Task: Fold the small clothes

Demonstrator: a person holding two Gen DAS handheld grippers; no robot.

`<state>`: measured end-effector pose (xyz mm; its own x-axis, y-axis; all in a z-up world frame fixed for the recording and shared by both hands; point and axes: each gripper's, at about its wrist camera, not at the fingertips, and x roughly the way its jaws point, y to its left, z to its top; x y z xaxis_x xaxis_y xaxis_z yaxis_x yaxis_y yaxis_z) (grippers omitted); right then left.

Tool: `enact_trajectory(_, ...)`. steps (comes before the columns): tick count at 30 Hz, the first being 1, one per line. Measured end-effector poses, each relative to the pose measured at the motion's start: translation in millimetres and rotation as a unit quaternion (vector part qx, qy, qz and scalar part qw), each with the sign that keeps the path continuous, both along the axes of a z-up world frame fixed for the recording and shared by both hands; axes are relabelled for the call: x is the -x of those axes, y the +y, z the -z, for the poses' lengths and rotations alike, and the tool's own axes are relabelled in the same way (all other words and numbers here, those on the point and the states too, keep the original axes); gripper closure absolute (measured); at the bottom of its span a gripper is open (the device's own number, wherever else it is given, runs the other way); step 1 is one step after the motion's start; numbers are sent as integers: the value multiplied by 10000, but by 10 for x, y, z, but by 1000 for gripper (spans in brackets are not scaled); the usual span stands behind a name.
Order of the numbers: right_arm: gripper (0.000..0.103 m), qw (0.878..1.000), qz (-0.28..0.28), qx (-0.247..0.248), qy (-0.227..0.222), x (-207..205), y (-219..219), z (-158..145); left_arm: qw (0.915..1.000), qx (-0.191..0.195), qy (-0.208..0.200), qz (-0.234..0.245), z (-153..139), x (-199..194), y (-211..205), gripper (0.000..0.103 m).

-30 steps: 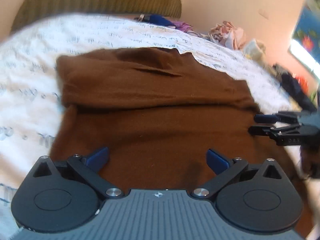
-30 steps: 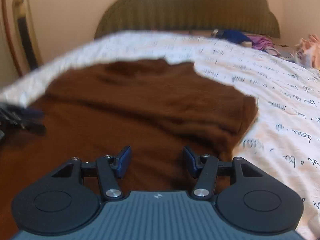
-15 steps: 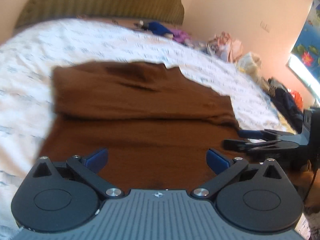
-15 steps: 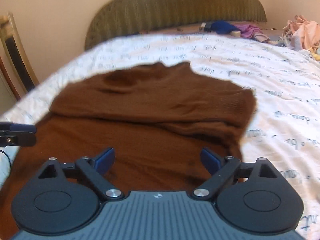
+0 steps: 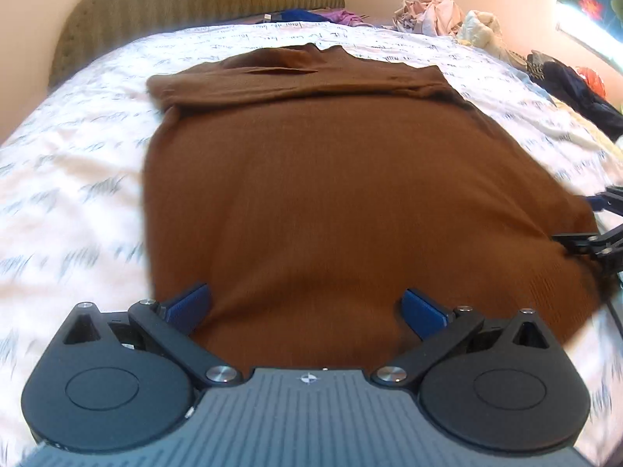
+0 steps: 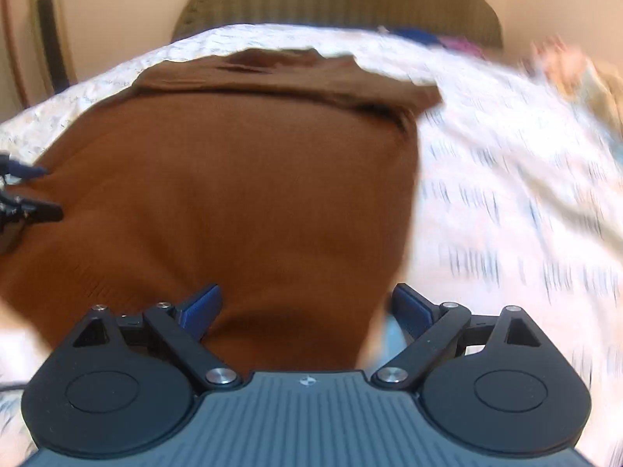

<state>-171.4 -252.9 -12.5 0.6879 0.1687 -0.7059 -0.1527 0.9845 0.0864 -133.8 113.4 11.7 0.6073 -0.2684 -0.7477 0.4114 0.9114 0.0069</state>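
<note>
Brown knitted garment (image 5: 350, 179) lies flat mid-bed on the white script-printed bedsheet (image 5: 78, 179), its sleeves already folded across at the headboard end. Your left gripper (image 5: 305, 307) is spread wide and empty over the near hem. Your right gripper (image 6: 303, 305) has just been opening and is empty too, at the hem's right corner. Pinch both near hem corners evenly, catching both layers, then carry them toward the headboard. Sheet is clear left and right; keep off the heap of loose clothes (image 5: 447, 15) at the far right corner.
</note>
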Motion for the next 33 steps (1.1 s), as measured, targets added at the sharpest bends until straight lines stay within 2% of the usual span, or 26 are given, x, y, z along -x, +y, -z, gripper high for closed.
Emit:
enact_trajectory(2,8,9999,-25,32,155,168,-16,-68,9999,-50,99,-46,-69,192,66,0)
enact_trajectory(4,8,9999,135,68,45,307,6,-222,9996,171,190,-126,-174,279,103,0)
enact_trajectory(7,7,9992,185,22,-367,343,162,-437,9984,374,-162,-389,-374,358,26,0)
enact_trajectory(9,1,9977,268,-44,-628,202,308,-514,9952,633,-259,-707,-410,283,-88,0)
enact_trajectory(12,1,9954,703,-104,-643,-261,534,-516,9889,837,-112,-1224,-307,123,-245,0)
enact_trajectory(15,1,9950,949,-64,-317,-693,657,-354,9861,750,245,-1459,-67,-67,-340,0)
enact_trajectory(17,0,9950,987,120,116,-784,743,-128,9892,359,-88,-1420,-8,-15,-423,0)
enact_trajectory(19,0,9942,1027,202,-242,-562,779,-68,9905,197,-182,-1346,17,48,-474,0)
enact_trajectory(33,0,9954,910,93,-286,257,672,-40,9928,65,-181,-1179,45,296,-402,0)
